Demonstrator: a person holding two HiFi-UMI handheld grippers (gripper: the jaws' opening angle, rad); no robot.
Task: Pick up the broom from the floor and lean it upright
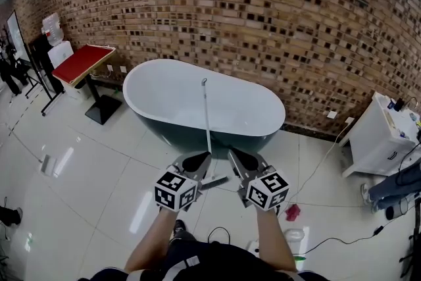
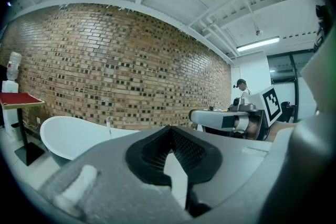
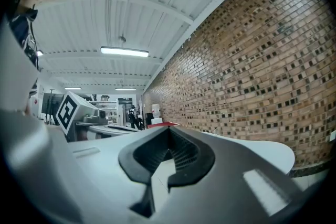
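The broom (image 1: 207,122) stands nearly upright in front of the bathtub (image 1: 152,90), its thin pale handle running straight up and down. The top end rests against the tub's near side and pokes above the rim, and the grey head sits low, on the side of the tub nearest you. The lower handle passes between your two tools, just beside the left one, and I cannot tell whether it touches that tool. Your left tool (image 1: 201,158) has its jaws pressed together with nothing between them, and the left gripper view (image 2: 170,129) shows only bare dark pads meeting at a point. Your right tool (image 1: 235,156) is also closed tight and empty, as the right gripper view (image 3: 169,131) shows. Both tools point toward the tub at about the same height, well below its rim. The floor (image 1: 85,168) around the tub is glossy white tile. A brick wall (image 1: 263,10) curves behind the tub. To the left of the tub, near the wall, a red tabletop (image 1: 82,62) sits on a black stand. To the right of the tub is a white cabinet (image 1: 378,135), with a cable (image 1: 322,164) trailing across the tiles toward you. A small red thing (image 1: 293,212) lies on the floor on your side of the tub, to the right.
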